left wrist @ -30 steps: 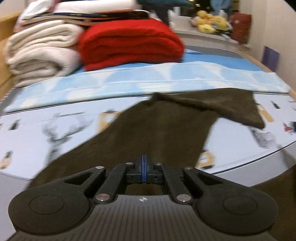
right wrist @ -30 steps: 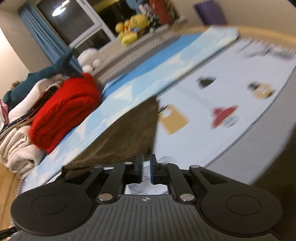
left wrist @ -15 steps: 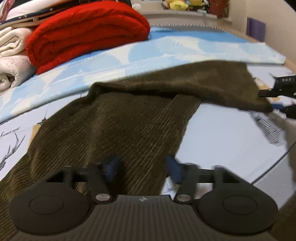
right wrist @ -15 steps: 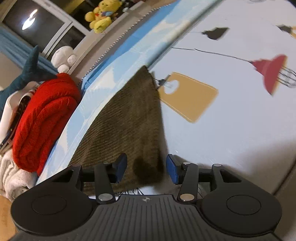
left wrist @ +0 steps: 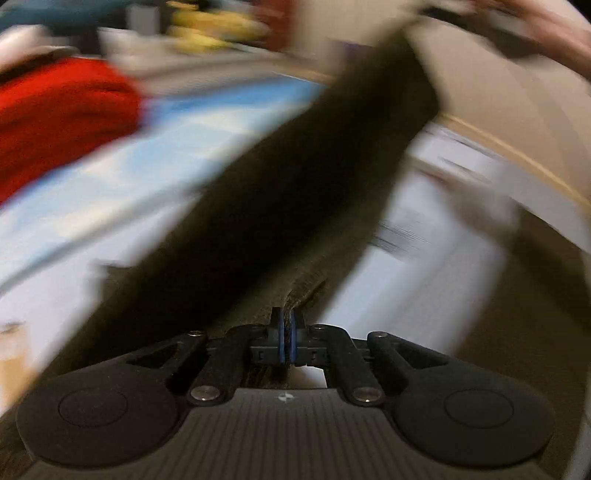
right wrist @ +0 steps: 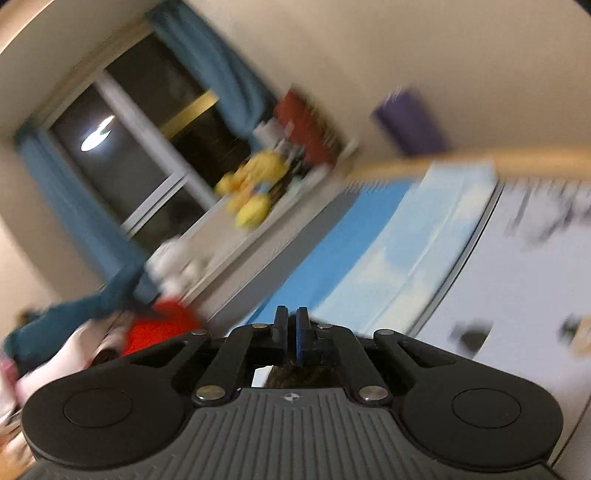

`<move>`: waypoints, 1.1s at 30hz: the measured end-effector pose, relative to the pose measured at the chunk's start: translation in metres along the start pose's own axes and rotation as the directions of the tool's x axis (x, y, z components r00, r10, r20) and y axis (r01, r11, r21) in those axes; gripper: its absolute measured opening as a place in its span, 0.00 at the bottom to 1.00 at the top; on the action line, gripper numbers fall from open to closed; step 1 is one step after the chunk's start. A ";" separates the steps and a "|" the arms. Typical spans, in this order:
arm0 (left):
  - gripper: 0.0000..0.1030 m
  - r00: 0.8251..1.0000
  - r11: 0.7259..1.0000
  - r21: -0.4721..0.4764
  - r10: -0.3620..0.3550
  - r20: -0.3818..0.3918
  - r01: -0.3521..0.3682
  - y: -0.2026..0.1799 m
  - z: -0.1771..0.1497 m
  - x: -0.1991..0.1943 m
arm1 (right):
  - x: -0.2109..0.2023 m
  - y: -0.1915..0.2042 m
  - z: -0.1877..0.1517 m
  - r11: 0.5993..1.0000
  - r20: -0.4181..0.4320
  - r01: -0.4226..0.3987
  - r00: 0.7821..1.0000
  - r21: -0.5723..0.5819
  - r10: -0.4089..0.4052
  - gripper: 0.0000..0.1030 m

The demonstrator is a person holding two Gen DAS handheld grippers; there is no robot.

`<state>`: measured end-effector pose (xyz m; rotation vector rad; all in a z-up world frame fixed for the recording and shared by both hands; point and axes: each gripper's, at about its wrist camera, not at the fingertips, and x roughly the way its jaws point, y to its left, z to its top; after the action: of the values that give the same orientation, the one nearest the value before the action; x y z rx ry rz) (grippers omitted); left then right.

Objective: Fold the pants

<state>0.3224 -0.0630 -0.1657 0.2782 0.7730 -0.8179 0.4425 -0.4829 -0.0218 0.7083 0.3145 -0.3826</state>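
The dark brown corduroy pants (left wrist: 295, 192) stretch as a taut band from bottom centre to the top right of the blurred left wrist view. My left gripper (left wrist: 287, 332) is shut on a fold of the fabric near the bed. At the top right, a person's hand (left wrist: 550, 33) holds the raised far end; the right gripper there is too blurred to make out. In the right wrist view my right gripper (right wrist: 291, 325) is shut, lifted above the bed, with a bit of the brown pants (right wrist: 295, 373) showing just behind its fingers.
A folded red blanket (left wrist: 62, 122) lies at the back left on the blue and white bed cover (left wrist: 192, 147). The right wrist view shows yellow plush toys (right wrist: 255, 192) on a ledge, a dark window with blue curtains (right wrist: 85, 221), and the wooden bed rail (right wrist: 461, 162).
Both grippers stood open over the pants half a second ago and are shut on them now. The right one has risen, pulling its end of the pants up off the bed.
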 end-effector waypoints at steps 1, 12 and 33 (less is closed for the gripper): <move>0.04 0.996 0.995 0.053 -0.079 -0.042 0.081 -0.011 -0.005 0.000 | 0.010 -0.002 0.002 0.997 -0.006 0.060 0.998 -0.042 -0.060 0.06; 0.50 0.999 0.992 -0.124 -0.015 0.049 0.021 0.044 -0.017 -0.060 | -0.051 -0.156 -0.095 0.948 -0.127 0.318 0.939 -0.031 -0.319 0.46; 0.75 0.761 0.685 -0.333 0.565 -0.319 -0.648 0.188 -0.097 -0.019 | 0.033 -0.201 -0.147 0.976 -0.332 0.216 0.923 0.027 -0.195 0.61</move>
<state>0.4039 0.1216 -0.2315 0.2005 0.9433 0.0358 0.3608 -0.5308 -0.2542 0.8046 0.6995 -0.4759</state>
